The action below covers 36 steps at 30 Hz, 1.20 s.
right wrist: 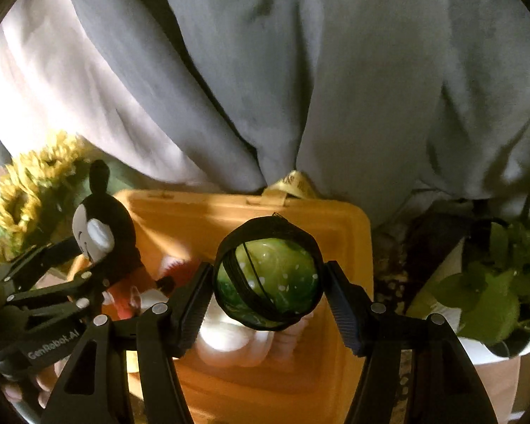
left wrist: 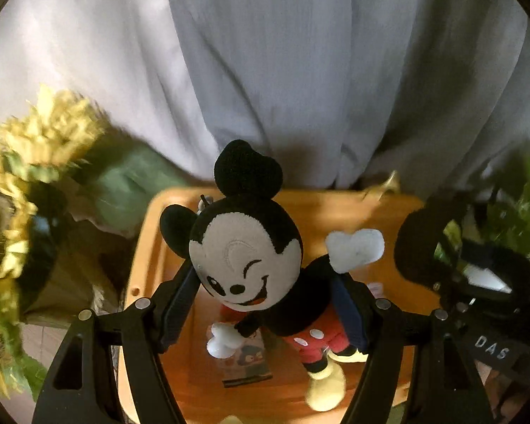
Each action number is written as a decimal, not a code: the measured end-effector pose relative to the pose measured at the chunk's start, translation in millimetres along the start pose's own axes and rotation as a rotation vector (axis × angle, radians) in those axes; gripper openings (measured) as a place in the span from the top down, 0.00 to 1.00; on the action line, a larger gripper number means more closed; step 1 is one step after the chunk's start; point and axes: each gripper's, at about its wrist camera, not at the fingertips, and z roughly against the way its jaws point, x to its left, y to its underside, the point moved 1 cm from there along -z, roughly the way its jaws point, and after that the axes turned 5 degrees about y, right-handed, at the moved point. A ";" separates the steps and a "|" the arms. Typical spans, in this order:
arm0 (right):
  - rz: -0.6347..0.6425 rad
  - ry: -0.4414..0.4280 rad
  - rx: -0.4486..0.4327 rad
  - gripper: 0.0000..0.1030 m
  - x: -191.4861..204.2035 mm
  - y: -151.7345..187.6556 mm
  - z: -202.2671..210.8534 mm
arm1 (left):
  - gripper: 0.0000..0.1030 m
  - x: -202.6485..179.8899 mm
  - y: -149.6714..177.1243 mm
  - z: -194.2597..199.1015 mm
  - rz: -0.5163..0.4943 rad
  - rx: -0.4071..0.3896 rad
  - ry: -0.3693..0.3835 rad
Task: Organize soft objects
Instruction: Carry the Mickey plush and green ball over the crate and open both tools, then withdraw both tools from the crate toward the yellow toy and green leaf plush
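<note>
Jaws of left gripper clamped on mouse plush, centre frame, head up-left, feet lower right, above orange bin; right gripper jaws clamped on netted green ball, centre frame, over bin.

Dim, hard side light, blurred fisheye edges

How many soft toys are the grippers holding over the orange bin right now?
2. The Mickey plush is in the left gripper; the green ball is in the right gripper. Both are above the orange bin; more may lie hidden inside.
</note>
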 end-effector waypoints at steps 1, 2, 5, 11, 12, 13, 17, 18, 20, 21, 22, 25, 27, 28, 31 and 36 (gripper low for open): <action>0.003 0.001 0.010 0.38 -0.4 0.3 -4.0 | 0.30 0.3 1.9 -5.4 -0.005 0.022 -0.004; 0.006 0.000 0.024 0.38 -0.5 0.9 -9.6 | 0.30 0.3 3.1 -10.2 -0.012 0.041 -0.005; 0.010 -0.006 0.060 0.38 -2.2 1.9 -23.2 | 0.29 1.8 5.6 -21.5 -0.026 0.089 -0.021; 0.009 -0.024 0.119 0.36 -5.8 5.1 -43.4 | 0.26 -1.5 13.9 -41.7 -0.052 0.177 -0.022; 0.008 -0.030 0.130 0.34 -4.7 3.5 -47.8 | 0.24 -2.0 14.3 -43.3 -0.054 0.187 -0.023; 0.006 -0.038 0.140 0.31 -4.4 3.3 -49.6 | 0.21 -2.5 14.0 -43.6 -0.057 0.191 -0.028; 0.004 -0.021 0.132 0.27 -4.8 -0.9 -46.9 | 0.08 -4.1 10.5 -32.7 -0.069 0.163 -0.050; 0.002 -0.015 0.125 0.27 -5.5 -2.4 -43.9 | 0.07 -5.4 9.9 -28.9 -0.074 0.154 -0.057; -0.005 -0.013 0.114 0.27 -7.1 -4.0 -38.1 | 0.07 -6.6 9.1 -20.2 -0.082 0.137 -0.066; -0.009 -0.005 0.107 0.27 -8.5 -4.8 -32.5 | 0.07 -8.0 10.3 -15.0 -0.082 0.129 -0.069; -0.014 0.000 0.096 0.27 -9.0 -5.5 -27.1 | 0.07 -9.0 11.4 -9.4 -0.081 0.118 -0.069; -0.027 0.005 0.065 0.27 -12.6 -5.5 -11.2 | 0.07 -9.5 11.6 1.2 -0.062 0.110 -0.074; -0.036 0.005 0.050 0.27 -14.8 -4.6 -0.6 | 0.07 -10.0 11.5 13.5 -0.054 0.080 -0.079; -0.041 0.006 0.037 0.27 -15.9 -4.0 5.1 | 0.07 -11.4 12.1 19.7 -0.054 0.067 -0.085; -0.046 0.010 0.002 0.27 -12.4 -2.7 17.3 | 0.07 -14.3 12.2 39.4 -0.061 0.018 -0.099; -0.066 0.014 -0.053 0.27 -13.4 -0.9 43.7 | 0.07 -18.6 15.3 74.9 -0.064 -0.065 -0.111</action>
